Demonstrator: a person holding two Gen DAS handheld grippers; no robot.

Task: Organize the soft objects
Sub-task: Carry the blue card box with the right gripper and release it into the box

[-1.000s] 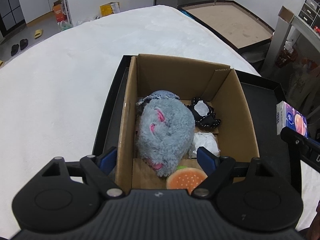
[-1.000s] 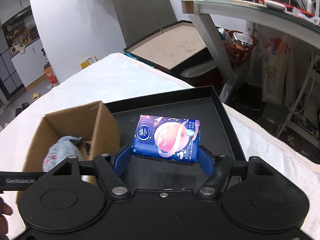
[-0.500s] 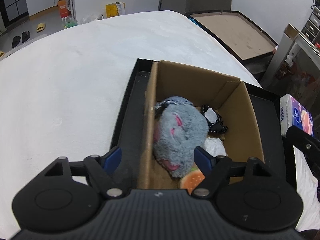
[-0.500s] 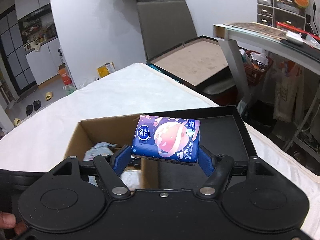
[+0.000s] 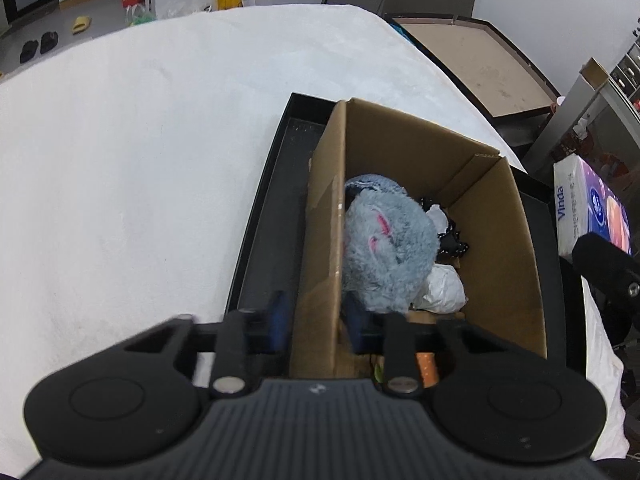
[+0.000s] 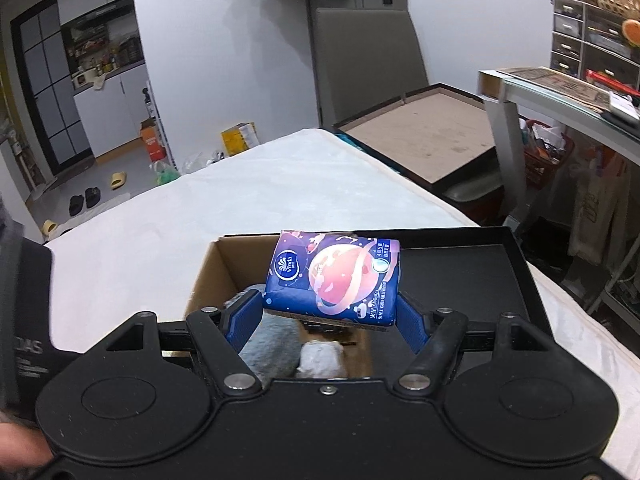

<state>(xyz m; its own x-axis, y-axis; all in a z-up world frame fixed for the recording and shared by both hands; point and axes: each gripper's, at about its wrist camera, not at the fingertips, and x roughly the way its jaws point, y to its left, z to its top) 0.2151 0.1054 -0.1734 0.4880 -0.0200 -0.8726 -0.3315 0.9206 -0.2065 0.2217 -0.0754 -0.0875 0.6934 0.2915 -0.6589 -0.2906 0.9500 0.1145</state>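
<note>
An open cardboard box [image 5: 500, 240] stands in a black tray [image 5: 272, 208] on the white surface. Inside lie a grey plush toy [image 5: 384, 248], a white crumpled piece [image 5: 440, 288], a small black item [image 5: 450, 240] and an orange burger toy [image 5: 426, 364], mostly hidden. My left gripper [image 5: 316, 320] straddles the box's near left wall, its jaws closing with the blue pads against the cardboard. My right gripper [image 6: 330, 320] is shut on a blue tissue pack [image 6: 332, 280], held in the air over the box [image 6: 224, 268] and the plush [image 6: 272, 340].
The white-covered surface [image 5: 140, 160] stretches left and far of the tray. A brown board [image 6: 420, 128] and a grey chair back stand beyond it. A glass desk [image 6: 560, 96] with clutter is on the right. A person's hand [image 6: 16, 452] shows at lower left.
My left gripper slid left across the box and its jaws came together on the left wall. My right gripper carried the tissue pack up and left, from over the tray to over the box.
</note>
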